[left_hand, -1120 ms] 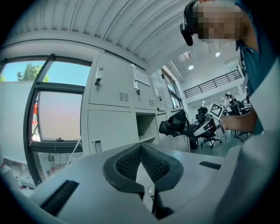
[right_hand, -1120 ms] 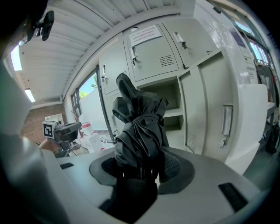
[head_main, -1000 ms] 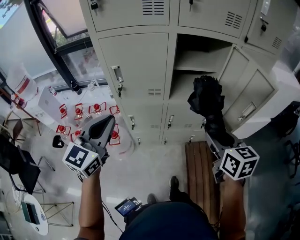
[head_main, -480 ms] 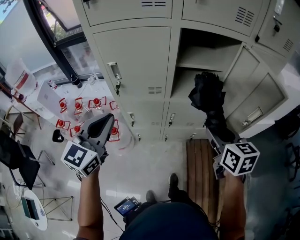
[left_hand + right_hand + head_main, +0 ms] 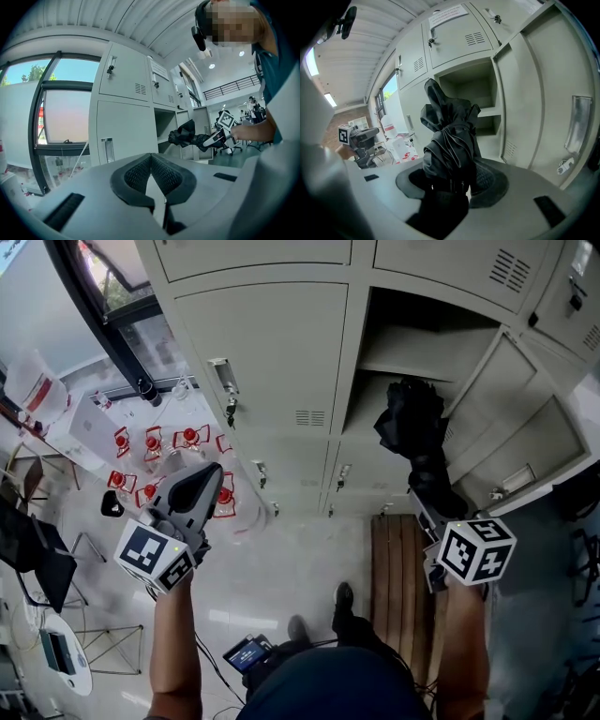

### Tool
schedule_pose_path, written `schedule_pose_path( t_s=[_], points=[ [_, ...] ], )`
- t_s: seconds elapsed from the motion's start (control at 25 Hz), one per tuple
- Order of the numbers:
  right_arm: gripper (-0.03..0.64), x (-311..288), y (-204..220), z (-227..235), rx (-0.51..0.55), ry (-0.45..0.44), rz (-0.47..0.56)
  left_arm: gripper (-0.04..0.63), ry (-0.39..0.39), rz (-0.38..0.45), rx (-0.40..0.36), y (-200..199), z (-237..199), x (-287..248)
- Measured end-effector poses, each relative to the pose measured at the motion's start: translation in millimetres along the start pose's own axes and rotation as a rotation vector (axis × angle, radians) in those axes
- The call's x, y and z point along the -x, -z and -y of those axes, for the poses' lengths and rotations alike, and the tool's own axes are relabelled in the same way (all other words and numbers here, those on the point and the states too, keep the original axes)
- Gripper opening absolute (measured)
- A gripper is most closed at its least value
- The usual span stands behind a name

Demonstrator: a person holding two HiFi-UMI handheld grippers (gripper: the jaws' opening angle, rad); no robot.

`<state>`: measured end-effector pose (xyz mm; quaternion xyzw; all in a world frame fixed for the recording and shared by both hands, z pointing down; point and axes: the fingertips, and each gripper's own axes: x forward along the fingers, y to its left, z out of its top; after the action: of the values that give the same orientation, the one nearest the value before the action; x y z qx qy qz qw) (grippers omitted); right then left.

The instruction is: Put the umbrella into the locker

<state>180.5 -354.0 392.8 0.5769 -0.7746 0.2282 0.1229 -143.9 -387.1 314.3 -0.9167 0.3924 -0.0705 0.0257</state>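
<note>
Claws differ here: the right claw is clenched on the gathered lower end of the folded black fabric umbrella. That leaves its loose canopy leading toward the open grey metal locker compartment, whose door stands swung aside to the right. The umbrella hangs in the air at the mouth of the opening, and I judge it not yet resting inside. The left claw is pressed closed on nothing and held well off to the side, probably to keep clear.

black umbrella of matt creased cloth, locker in smooth pale painted metal, faint sheen, bench of brown slatted wood, floor pale and glossy, left gripper in matt grey plastic, pads black, finely ribbed
</note>
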Motion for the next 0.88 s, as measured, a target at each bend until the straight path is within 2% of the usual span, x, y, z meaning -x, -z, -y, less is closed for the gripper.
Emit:
schedule_pose_path(
  t_s=[0.32, 0.88],
  points=[
    [0.212, -49, 14, 19, -0.004, 0.012, -0.05, 0.015, 0.002, -0.042, 0.021, 26, -4, -19],
    [0.212, -153, 48, 85, 0.01, 0.102, -0.156, 0.015, 0.011, -0.101, 0.064, 76, 0, -68]
  ],
)
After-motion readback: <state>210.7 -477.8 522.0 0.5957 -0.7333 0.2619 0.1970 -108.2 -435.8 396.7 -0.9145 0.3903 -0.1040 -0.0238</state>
